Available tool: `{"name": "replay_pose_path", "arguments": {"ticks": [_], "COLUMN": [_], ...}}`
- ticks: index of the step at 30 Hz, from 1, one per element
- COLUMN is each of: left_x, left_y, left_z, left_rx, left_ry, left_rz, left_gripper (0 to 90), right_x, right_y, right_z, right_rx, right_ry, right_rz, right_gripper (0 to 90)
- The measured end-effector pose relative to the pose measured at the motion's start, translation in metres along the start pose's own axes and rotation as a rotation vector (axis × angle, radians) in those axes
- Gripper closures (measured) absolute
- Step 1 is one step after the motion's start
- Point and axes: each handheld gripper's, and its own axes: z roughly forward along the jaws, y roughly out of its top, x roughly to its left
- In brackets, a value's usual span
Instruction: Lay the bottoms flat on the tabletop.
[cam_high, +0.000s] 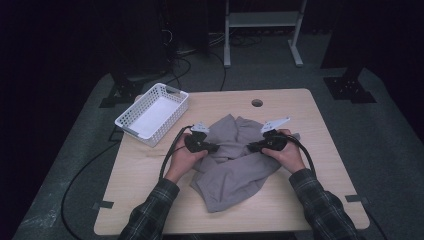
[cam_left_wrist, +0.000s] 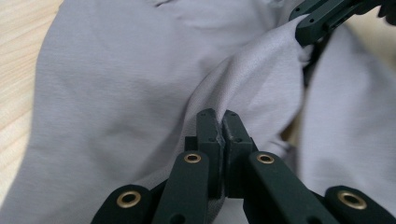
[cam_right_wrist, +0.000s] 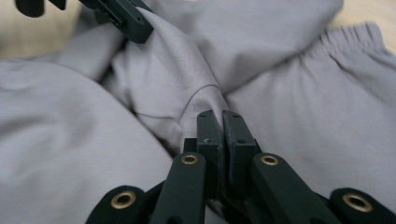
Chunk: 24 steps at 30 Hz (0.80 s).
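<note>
A crumpled grey garment (cam_high: 232, 165) with an elastic waistband (cam_right_wrist: 355, 35) lies in the middle of the wooden table (cam_high: 320, 150). My left gripper (cam_high: 214, 148) pinches a fold of the grey cloth (cam_left_wrist: 140, 84) from the left, jaws pressed together on it (cam_left_wrist: 223, 116). My right gripper (cam_high: 250, 147) faces it from the right, its jaws likewise clamped on a ridge of cloth (cam_right_wrist: 220, 115). The two grippers point toward each other, a short stretch of fabric between them. The right gripper's jaws (cam_left_wrist: 322, 21) hold cloth at the upper right of the left gripper view; the left gripper's jaws (cam_right_wrist: 123, 18) appear at the upper left of the right gripper view.
A white plastic basket (cam_high: 152, 112) stands at the table's far left corner, partly over the edge. A round cable hole (cam_high: 257, 103) is near the far edge. Cables (cam_high: 170, 150) trail from each gripper. A white frame (cam_high: 262, 30) stands on the floor beyond the table.
</note>
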Motion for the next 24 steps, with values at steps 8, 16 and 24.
{"name": "replay_pose_path", "arguments": {"ticks": [8, 16, 24], "left_x": [-0.027, -0.051, -0.060], "left_y": [-0.016, -0.037, -0.040], "left_z": [-0.029, -0.039, -0.049], "left_rx": [-0.015, 0.023, 0.005], "left_ry": [-0.040, -0.067, -0.065], "left_rz": [0.008, 0.011, 0.025], "left_gripper": [87.8, 87.6, 65.2], "right_x": [0.035, 0.067, 0.079], "right_y": [-0.006, -0.025, -0.034], "right_z": [-0.019, -0.020, -0.026], "right_rx": [0.006, 0.069, 0.061], "right_ry": [0.059, 0.139, 0.180], "right_rz": [-0.071, -0.104, -0.110], "right_gripper": [85.6, 85.6, 72.6]}}
